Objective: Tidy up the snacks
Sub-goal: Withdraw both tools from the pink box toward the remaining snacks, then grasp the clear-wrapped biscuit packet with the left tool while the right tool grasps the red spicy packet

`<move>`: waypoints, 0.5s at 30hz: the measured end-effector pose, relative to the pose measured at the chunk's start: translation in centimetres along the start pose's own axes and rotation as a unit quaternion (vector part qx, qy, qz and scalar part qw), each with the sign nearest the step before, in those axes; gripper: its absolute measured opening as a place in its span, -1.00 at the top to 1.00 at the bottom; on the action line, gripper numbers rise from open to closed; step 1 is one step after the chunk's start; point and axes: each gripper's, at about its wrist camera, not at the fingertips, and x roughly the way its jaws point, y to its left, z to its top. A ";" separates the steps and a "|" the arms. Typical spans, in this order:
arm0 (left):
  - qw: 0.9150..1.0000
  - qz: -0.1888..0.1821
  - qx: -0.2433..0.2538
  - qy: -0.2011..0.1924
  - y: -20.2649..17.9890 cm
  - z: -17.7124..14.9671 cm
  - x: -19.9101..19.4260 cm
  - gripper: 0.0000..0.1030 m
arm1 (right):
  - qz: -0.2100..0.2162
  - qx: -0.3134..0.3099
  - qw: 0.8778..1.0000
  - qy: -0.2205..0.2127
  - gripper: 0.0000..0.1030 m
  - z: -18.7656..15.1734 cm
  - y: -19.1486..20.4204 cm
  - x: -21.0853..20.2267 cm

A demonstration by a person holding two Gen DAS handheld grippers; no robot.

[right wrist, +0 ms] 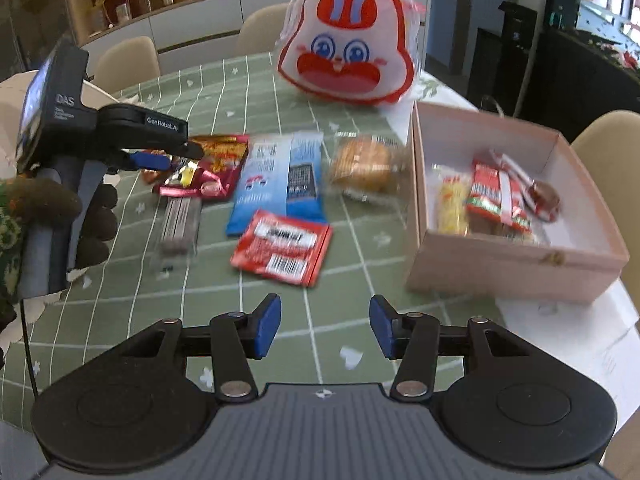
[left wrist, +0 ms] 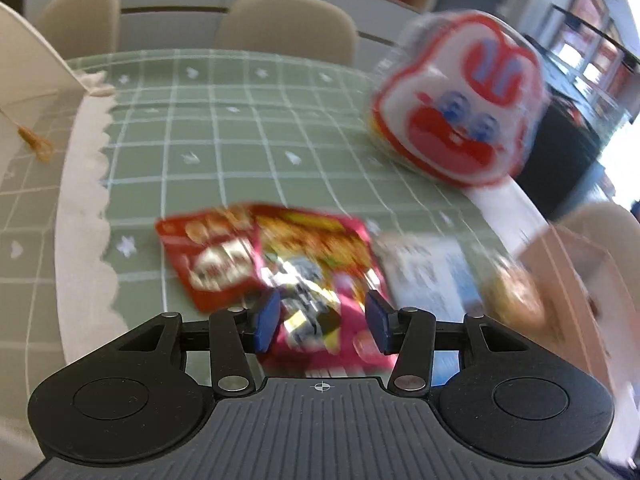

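Pink foil of the snack packet (left wrist: 320, 280) looks thin, light and slippery; it lies on the green tablecloth (left wrist: 224, 136), between the spread jaws of the left gripper (left wrist: 322, 322). An edge is best pinched. The right gripper (right wrist: 325, 326) is held open, empty.

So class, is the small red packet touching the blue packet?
Touching. In the right wrist view the red packet lies with its upper edge overlapping the lower end of the blue packet; no tablecloth shows between them.
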 end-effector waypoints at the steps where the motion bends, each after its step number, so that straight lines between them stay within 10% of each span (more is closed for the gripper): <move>1: 1.000 -0.002 0.012 0.003 -0.3 -0.8 -0.8 -0.01 | 0.001 0.003 1.000 0.001 0.01 -0.2 0.1 0.0; 15: 0.986 0.058 0.152 0.028 -4.9 -5.4 -0.4 -0.03 | -0.018 0.026 0.999 -0.018 -0.11 -1.9 1.3 -1.2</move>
